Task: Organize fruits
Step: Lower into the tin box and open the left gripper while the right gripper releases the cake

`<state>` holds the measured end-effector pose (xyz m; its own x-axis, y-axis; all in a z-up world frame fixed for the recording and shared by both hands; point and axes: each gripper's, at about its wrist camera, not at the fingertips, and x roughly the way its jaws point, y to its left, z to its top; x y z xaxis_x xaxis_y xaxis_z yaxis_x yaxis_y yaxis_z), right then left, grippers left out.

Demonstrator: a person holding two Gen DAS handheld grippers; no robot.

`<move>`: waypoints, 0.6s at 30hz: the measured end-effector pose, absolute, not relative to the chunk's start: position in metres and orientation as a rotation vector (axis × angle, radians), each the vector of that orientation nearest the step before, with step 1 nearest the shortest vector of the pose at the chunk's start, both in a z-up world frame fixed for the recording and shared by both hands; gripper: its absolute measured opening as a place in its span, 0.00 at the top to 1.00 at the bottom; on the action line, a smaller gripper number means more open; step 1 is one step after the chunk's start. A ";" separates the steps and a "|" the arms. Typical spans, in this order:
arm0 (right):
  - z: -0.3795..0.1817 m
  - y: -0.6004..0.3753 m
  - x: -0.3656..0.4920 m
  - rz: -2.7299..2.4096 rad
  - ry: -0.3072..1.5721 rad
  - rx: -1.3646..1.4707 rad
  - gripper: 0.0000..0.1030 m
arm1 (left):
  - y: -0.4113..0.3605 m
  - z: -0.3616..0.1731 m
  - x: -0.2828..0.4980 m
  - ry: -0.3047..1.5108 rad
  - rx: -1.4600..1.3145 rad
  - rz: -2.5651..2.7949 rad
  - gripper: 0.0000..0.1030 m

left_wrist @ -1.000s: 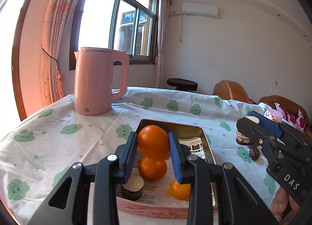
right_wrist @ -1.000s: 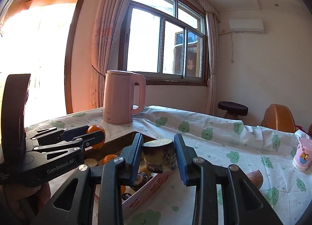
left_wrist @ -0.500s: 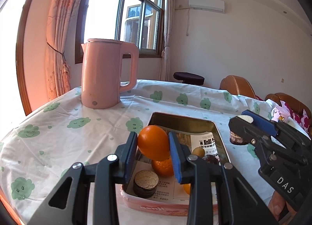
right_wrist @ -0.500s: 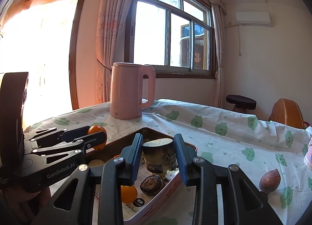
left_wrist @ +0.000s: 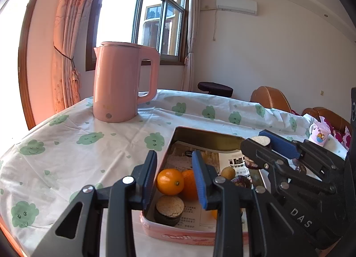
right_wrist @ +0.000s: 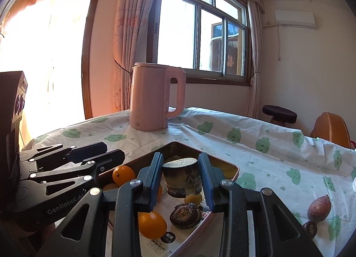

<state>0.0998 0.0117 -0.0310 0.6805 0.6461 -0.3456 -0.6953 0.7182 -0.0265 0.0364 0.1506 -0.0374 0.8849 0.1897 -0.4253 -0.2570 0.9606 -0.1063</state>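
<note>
A pink-rimmed tin tray (left_wrist: 178, 233) (right_wrist: 231, 173) on the table holds several oranges, dark brown root pieces and a small yellow fruit (left_wrist: 227, 171). My left gripper (left_wrist: 174, 179) is open above the tray's near left corner; an orange (left_wrist: 170, 181) lies free in the tray between its fingers, apart from both pads. That orange shows in the right wrist view (right_wrist: 123, 174). My right gripper (right_wrist: 180, 179) is shut on a cut brown root chunk (right_wrist: 181, 177) and holds it over the tray; it shows in the left wrist view (left_wrist: 259, 141).
A pink kettle (left_wrist: 121, 83) stands at the back left of the cloud-print tablecloth. A brown fruit (right_wrist: 319, 208) and a smaller dark piece (right_wrist: 310, 229) lie on the cloth right of the tray. A pink cup (left_wrist: 319, 133) sits at the far right. Chairs stand behind.
My left gripper has opened and let go of the orange, which now rests in the tray. Both grippers moved closer over the tray; the right one still holds the root chunk.
</note>
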 end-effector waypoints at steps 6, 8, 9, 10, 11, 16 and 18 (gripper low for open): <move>-0.035 0.018 0.107 0.763 0.361 -0.164 0.66 | 0.152 -0.038 0.037 0.428 -0.174 0.230 0.66; -0.035 0.021 0.109 0.771 0.374 -0.170 0.66 | 0.152 -0.038 0.038 0.432 -0.177 0.229 0.66; -0.036 0.022 0.110 0.775 0.380 -0.173 0.66 | 0.152 -0.039 0.038 0.434 -0.180 0.230 0.66; -0.037 0.024 0.112 0.781 0.390 -0.179 0.66 | 0.153 -0.039 0.038 0.435 -0.183 0.232 0.66; -0.037 0.026 0.113 0.786 0.400 -0.185 0.66 | 0.154 -0.039 0.038 0.436 -0.186 0.236 0.66; -0.040 0.030 0.116 0.793 0.423 -0.193 0.66 | 0.155 -0.041 0.039 0.444 -0.196 0.233 0.66; -0.040 0.031 0.117 0.798 0.429 -0.199 0.66 | 0.156 -0.040 0.039 0.443 -0.195 0.234 0.66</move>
